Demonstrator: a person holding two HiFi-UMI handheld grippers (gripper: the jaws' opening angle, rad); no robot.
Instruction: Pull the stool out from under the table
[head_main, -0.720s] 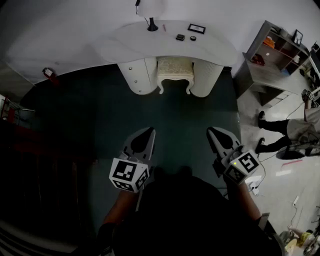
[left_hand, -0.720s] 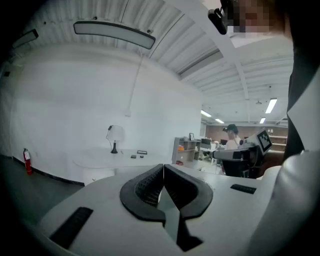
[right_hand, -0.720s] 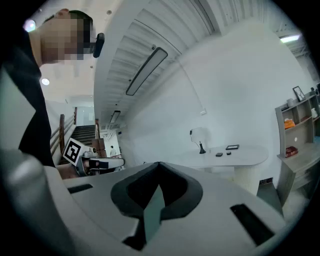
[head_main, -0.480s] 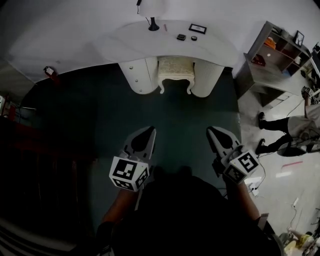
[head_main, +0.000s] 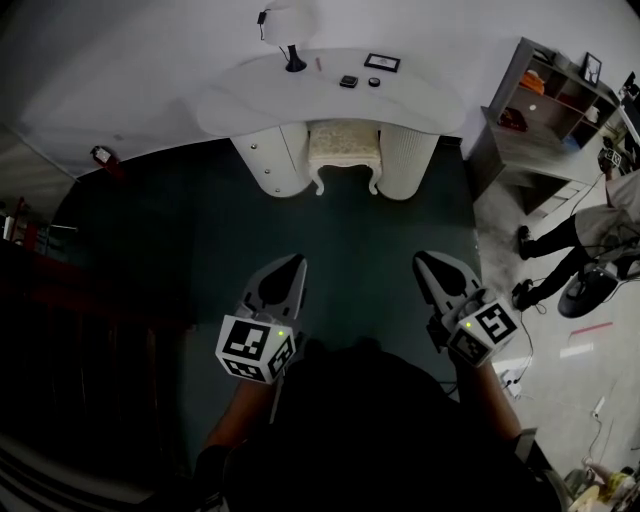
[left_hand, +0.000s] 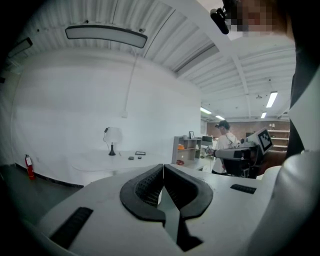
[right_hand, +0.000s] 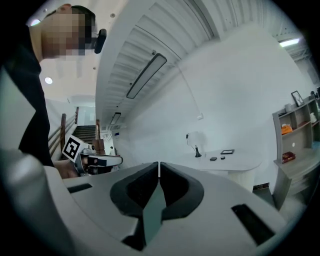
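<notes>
A cream stool (head_main: 345, 148) with curved white legs stands tucked between the two pedestals of a white curved table (head_main: 260, 95) at the far wall in the head view. My left gripper (head_main: 296, 261) and right gripper (head_main: 420, 261) hover side by side over the dark floor, well short of the stool, both shut and empty. In the left gripper view the jaws meet at the tips (left_hand: 163, 166), with the table (left_hand: 100, 161) far beyond. The right gripper view shows its closed tips (right_hand: 159, 165) and the table (right_hand: 235, 162) in the distance.
A black-stemmed lamp (head_main: 292, 58), a picture frame (head_main: 381, 62) and two small dark items sit on the table. A grey shelf unit (head_main: 545, 95) stands at right, a person (head_main: 590, 235) beside it. A red extinguisher (head_main: 100, 155) rests by the left wall. Dark carpet (head_main: 350, 240) lies between me and the stool.
The table and stool have slid slightly left and up in the head view as the camera shifted. Both grippers keep their places. The person at right has moved.
</notes>
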